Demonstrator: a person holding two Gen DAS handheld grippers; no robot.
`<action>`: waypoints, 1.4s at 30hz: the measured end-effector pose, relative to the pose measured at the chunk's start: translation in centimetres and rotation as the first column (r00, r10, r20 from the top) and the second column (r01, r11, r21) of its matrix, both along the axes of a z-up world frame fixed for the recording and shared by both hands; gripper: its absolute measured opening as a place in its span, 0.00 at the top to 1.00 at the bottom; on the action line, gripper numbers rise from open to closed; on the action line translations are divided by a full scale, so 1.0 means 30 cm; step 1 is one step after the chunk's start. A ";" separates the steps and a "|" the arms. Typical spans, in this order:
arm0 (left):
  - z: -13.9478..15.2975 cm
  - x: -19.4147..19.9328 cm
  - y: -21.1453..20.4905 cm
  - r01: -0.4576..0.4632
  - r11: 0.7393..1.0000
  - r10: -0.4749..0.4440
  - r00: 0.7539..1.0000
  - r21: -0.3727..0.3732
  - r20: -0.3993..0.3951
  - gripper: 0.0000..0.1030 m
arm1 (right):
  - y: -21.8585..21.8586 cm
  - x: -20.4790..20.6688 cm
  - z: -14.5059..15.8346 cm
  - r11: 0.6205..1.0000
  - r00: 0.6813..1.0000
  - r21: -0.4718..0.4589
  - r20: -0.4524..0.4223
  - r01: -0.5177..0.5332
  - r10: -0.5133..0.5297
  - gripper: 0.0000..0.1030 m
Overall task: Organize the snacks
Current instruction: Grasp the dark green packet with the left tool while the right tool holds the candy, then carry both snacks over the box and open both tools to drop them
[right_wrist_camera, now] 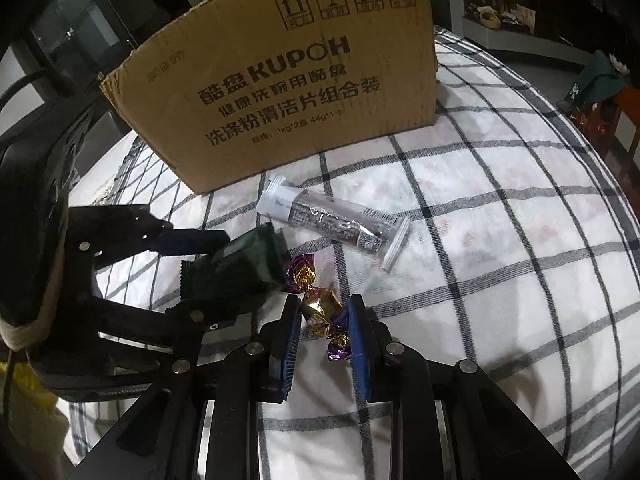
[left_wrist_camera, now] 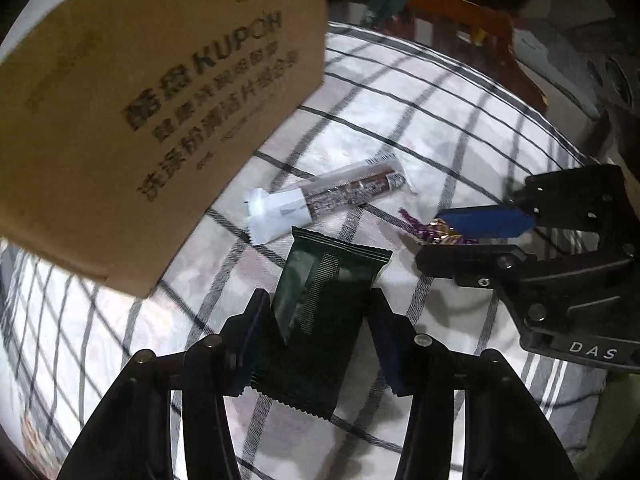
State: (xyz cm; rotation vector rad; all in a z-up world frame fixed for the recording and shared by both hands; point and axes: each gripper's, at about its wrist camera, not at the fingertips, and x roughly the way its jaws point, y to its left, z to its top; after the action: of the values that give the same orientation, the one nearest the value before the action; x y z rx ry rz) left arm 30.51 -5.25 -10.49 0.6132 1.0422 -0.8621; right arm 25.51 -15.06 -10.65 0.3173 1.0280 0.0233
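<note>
My left gripper [left_wrist_camera: 316, 308] is shut on a dark green snack packet [left_wrist_camera: 320, 308], which also shows in the right wrist view [right_wrist_camera: 244, 264]. My right gripper [right_wrist_camera: 324, 308] is shut on a gold and purple wrapped candy [right_wrist_camera: 324, 308]; the same candy shows between its fingers in the left wrist view [left_wrist_camera: 436, 232]. A second purple and gold candy [right_wrist_camera: 300, 272] lies just ahead of it on the cloth. A long silver and brown snack bar [left_wrist_camera: 336, 196] lies on the checked cloth near the cardboard box [left_wrist_camera: 160, 112]; it also shows in the right wrist view [right_wrist_camera: 332, 224].
The cardboard box [right_wrist_camera: 288, 80] stands at the back of the table on the white checked tablecloth [right_wrist_camera: 500, 240]. An orange wooden chair [left_wrist_camera: 472, 28] and dark furniture stand beyond the table's edge.
</note>
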 end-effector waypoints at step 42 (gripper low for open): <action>0.531 -0.093 0.079 -0.528 0.745 0.648 0.720 -0.408 0.250 0.53 | -0.139 0.076 0.449 0.980 0.906 -0.057 0.374 -0.192 0.199 0.76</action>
State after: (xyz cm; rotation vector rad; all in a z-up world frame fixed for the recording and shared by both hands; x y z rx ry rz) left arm 27.72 -2.87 5.43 0.1290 0.6566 -0.2911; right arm 27.79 -19.24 2.81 0.1803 0.6707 0.2481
